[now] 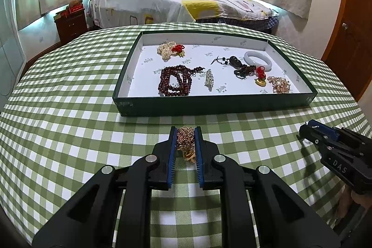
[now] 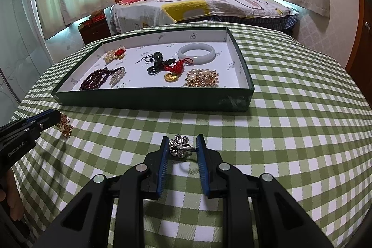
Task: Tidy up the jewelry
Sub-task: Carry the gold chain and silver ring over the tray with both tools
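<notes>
Lying lengthwise between the left gripper [image 1: 186, 138] fingers: gold chain [image 1: 186, 142].

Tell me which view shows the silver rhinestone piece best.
The right wrist view: the silver rhinestone piece sits centred between the right tongs, its flower shape and ring clear. The left wrist view shows only the right tongs side-on at the frame's edge; the piece itself cannot be made out there.

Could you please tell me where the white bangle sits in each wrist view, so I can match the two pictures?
Left wrist view: the white bangle lies in the tray's far right part.
Right wrist view: the white bangle lies right of centre, toward the far wall.
Shared landmark: the dark green tray.
</notes>
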`<state>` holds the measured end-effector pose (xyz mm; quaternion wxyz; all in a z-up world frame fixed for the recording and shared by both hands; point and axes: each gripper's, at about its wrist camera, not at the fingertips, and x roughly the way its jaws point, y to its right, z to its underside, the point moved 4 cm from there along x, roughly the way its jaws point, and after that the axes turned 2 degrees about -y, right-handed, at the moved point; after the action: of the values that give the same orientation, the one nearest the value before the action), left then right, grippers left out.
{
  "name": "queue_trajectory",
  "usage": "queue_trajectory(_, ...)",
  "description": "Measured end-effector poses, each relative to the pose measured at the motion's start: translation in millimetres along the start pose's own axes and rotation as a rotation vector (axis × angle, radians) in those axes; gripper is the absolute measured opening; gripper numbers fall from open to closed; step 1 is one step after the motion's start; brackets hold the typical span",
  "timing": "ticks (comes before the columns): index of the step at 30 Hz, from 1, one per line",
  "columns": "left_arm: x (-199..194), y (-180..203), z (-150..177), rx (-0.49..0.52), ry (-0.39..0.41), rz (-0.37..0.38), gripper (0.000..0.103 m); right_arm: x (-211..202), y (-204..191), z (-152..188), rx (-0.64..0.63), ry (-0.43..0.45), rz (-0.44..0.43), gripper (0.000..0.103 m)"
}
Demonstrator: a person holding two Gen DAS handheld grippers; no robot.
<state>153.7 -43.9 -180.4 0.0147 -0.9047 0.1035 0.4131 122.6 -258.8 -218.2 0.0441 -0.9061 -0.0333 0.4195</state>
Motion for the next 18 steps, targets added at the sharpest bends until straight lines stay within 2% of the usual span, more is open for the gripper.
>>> queue_trajectory(18,-29.2,-0.6,-7.8,-0.003,0.062,0.000,0.015,-25.1,-14.3,-8.5,-0.035,0.053,-0.011,0.024)
